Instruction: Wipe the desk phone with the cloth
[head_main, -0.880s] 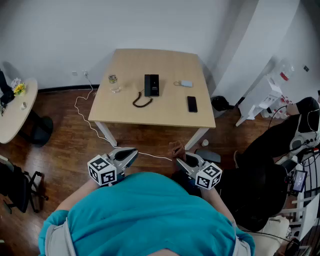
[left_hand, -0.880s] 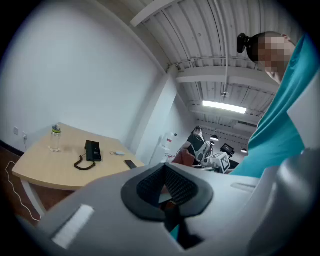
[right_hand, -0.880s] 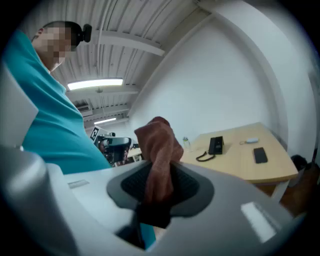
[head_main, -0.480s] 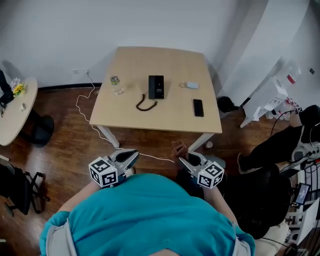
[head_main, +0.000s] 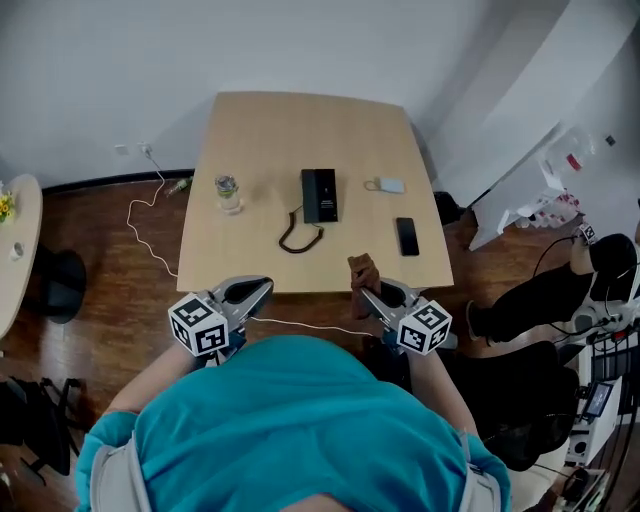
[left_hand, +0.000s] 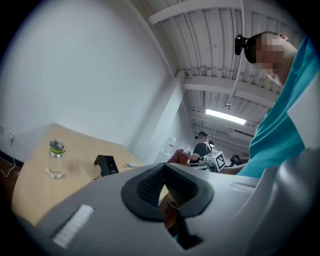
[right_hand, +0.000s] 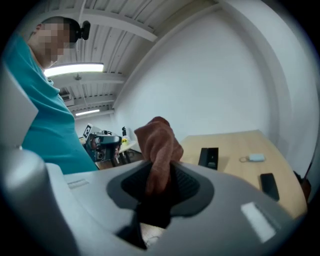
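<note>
The desk (head_main: 240, 262) now sits closer. The right gripper (head_main: 364, 292) clamps the cloth (head_main: 362, 270), well short of the phone (head_main: 320, 193). The left gripper (head_main: 262, 287) is closed and empty. Best to carry the cloth forward and lay it flat on the phone.

One tabletop (head_main: 300, 120) is recorded at frame centre. Counted on it are one desk phone (head_main: 320, 195), one clear bottle (head_main: 228, 192), one mobile phone (head_main: 408, 236) and one small pale fob (head_main: 391, 185). One brown cloth (head_main: 363, 272) is noted. Two tools are counted: left tool (head_main: 248, 292) and right tool (head_main: 377, 296).
</note>
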